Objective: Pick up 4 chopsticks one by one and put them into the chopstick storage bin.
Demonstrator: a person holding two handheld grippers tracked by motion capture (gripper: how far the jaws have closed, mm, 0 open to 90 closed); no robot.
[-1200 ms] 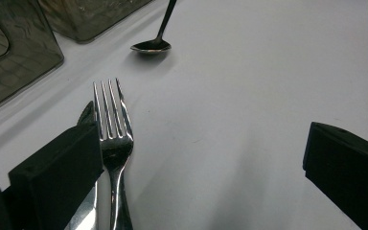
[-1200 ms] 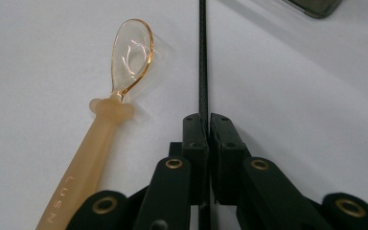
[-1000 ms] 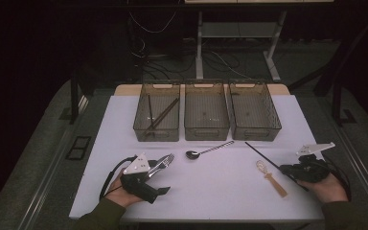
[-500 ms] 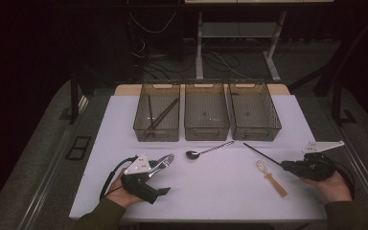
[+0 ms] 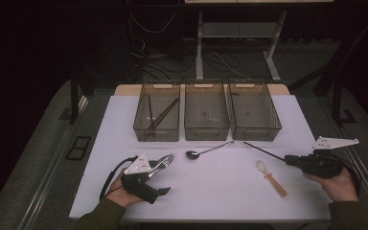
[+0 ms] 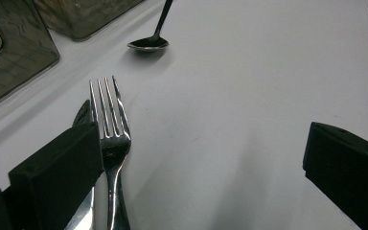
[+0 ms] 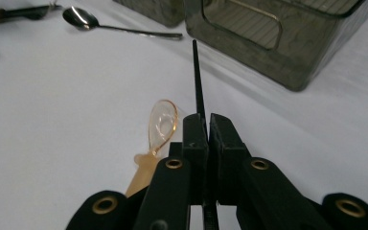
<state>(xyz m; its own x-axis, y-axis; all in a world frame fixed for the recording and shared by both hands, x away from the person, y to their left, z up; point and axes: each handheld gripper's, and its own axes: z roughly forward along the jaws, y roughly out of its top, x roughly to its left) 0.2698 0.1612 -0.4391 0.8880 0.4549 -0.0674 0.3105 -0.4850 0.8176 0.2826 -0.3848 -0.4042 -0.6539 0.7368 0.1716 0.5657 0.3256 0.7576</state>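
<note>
Behind the spoon [image 5: 209,149], left bin [image 5: 156,118] holding dark chopsticks [image 5: 162,115], right tongs [image 5: 287,158] clamping another

On your white table [image 5: 124,110], three clear plastic bins [image 5: 206,116] sit in a row at the far side. Before them lies the metal spoon [image 5: 208,149], with the metal fork [image 5: 162,163] to its left and the translucent amber plastic spoon [image 5: 270,177] to its right.

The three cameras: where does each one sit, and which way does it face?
High view: above the person's side, facing forward and down on the table; both hands and forearms enter below.
Left gripper view: on the left gripper, over a fork.
Right gripper view: on the right gripper, along a black chopstick.
All share the metal spoon.
</note>
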